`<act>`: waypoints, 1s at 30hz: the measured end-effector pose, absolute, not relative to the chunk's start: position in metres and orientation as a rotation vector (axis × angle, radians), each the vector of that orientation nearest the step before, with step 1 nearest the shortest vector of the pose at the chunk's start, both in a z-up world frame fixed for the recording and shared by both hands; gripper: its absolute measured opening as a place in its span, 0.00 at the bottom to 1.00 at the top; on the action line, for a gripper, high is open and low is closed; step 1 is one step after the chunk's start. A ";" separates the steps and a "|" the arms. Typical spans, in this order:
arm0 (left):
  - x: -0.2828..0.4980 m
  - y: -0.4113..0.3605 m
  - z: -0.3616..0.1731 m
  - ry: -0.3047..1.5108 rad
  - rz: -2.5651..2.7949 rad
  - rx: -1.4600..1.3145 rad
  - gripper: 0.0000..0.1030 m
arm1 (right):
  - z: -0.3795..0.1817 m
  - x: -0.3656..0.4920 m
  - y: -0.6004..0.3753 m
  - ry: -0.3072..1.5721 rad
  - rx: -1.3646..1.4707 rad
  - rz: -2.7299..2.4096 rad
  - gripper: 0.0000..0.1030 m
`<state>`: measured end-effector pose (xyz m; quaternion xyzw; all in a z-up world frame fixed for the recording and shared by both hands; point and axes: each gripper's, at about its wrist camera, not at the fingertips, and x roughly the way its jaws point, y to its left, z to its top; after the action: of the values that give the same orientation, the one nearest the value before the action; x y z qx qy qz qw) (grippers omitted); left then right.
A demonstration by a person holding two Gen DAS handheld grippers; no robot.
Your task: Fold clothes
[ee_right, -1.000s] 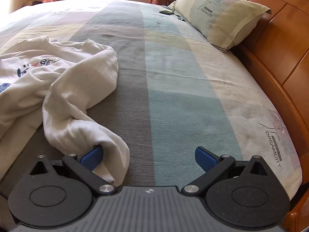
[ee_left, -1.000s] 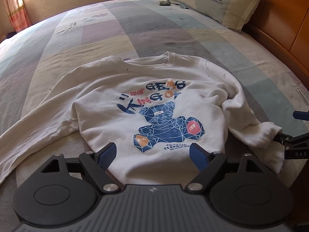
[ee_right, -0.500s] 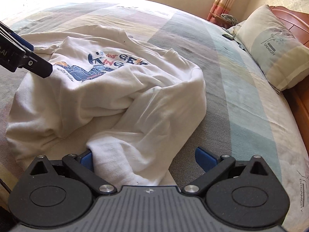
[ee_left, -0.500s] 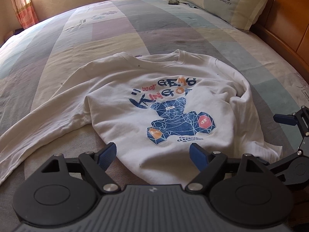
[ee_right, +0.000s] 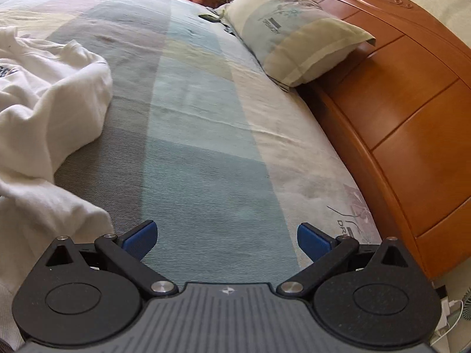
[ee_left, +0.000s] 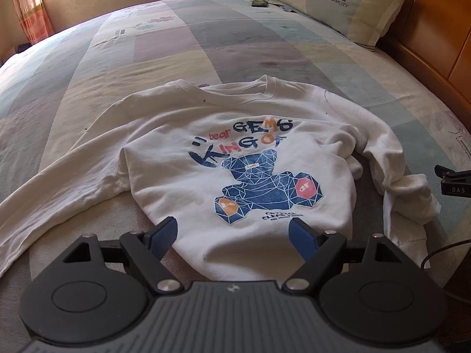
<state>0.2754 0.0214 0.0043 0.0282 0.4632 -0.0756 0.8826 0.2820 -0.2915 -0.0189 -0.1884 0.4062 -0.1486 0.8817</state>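
A white sweatshirt (ee_left: 235,158) with a blue bear print lies face up on the bed. Its left sleeve (ee_left: 59,185) stretches out flat to the left; its right sleeve (ee_left: 406,194) is bunched in a heap at the right. My left gripper (ee_left: 232,235) hovers open over the hem, nothing between its blue pads. My right gripper (ee_right: 226,238) is open over bare bedspread, with the bunched sleeve (ee_right: 50,135) just left of its left finger. In the left wrist view, part of the right gripper (ee_left: 453,182) shows at the right edge, beside the sleeve heap.
The striped bedspread (ee_right: 206,147) runs far beyond the sweatshirt. A pillow (ee_right: 294,38) lies against the wooden headboard (ee_right: 412,117) on the right. A small dark object (ee_left: 259,3) rests near the pillow. Cables (ee_right: 447,309) lie on the floor past the bed's corner.
My right gripper swung left over the sweatshirt and back right; the sleeve cuff that lay between its fingers now lies beside it. The left gripper has stayed put.
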 end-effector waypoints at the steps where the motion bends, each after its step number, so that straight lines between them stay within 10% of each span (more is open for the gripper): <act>1: 0.275 0.021 0.004 0.964 -0.158 0.058 0.81 | -0.013 0.279 -0.296 0.836 -0.355 -0.306 1.00; 30: 0.270 0.013 0.002 0.985 -0.168 0.075 0.81 | -0.030 0.288 -0.246 0.831 -0.231 -0.166 1.00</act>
<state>0.2705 0.0133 0.0016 0.0359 0.4719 -0.0807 0.8772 0.2876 -0.2462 -0.0304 -0.1117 0.4023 -0.0806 0.9051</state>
